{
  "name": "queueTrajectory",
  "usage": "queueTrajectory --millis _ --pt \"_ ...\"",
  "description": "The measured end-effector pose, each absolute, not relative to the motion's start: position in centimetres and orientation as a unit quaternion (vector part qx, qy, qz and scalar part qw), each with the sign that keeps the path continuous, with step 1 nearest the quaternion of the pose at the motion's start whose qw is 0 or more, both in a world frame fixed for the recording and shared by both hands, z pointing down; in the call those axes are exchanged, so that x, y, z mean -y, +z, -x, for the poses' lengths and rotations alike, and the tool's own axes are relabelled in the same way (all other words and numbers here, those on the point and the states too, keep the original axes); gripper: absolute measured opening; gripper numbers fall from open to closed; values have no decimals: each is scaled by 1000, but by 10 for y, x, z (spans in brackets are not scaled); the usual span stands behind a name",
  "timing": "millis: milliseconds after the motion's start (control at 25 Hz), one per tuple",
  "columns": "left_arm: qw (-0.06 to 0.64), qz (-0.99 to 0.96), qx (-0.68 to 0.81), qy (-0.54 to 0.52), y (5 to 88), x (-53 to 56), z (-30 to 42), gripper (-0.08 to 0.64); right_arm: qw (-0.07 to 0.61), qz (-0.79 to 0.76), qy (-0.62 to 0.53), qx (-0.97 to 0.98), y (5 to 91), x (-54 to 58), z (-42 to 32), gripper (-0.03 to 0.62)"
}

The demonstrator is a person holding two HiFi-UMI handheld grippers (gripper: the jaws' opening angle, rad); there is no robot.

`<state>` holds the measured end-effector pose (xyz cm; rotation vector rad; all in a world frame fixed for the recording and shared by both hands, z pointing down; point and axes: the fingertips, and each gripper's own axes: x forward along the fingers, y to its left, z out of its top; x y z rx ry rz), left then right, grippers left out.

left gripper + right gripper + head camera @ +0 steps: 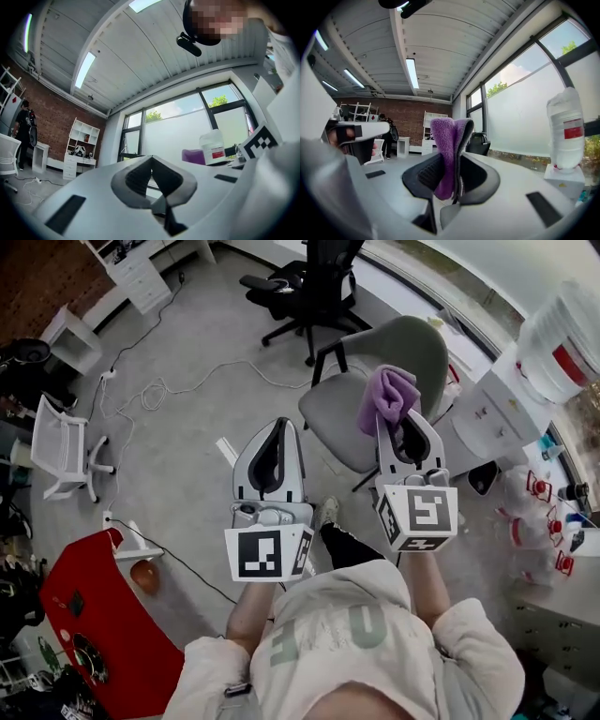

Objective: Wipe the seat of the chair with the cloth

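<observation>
Chair [334,414], with a grey-green seat and backrest on dark legs, stands on the grey floor [187,423] straight ahead of the person, its seat bare. Behind it is a black office chair [314,287] on castors. A red table [98,615] fills the lower left of the head view, and a white chair [56,451] stands by the left edge. White cables [173,385] trail across the floor between them. At the right, a large clear water jug [562,338] with a red label sits on a white cabinet [487,413] near the window.

The left gripper [280,426] is held out in front of the person's chest, left of the chair. Its jaws are pressed together with nothing between them, as the left gripper view [151,159] shows.

The right gripper [401,427] is just beside it, raised over the seat's right side as seen from the head. Its jaws are clamped on the cloth [389,397], a purple, fluffy cloth folded double. In the right gripper view [451,164] the cloth [447,138] stands up past the jaw tips, free against the room behind and touching no part of the chair.
</observation>
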<state>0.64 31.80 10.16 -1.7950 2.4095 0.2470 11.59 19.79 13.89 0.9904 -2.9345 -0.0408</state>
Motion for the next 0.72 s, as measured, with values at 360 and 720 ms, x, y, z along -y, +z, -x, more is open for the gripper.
queueTrajectory --millis 360,720 --pt "49 609 -788 78 95 -179 108 12 16 -372 -22 928 115 -63 -37 92" --pt "34 670 -737 89 94 -77 144 12 39 -435 1 900 129 7 -14 92"
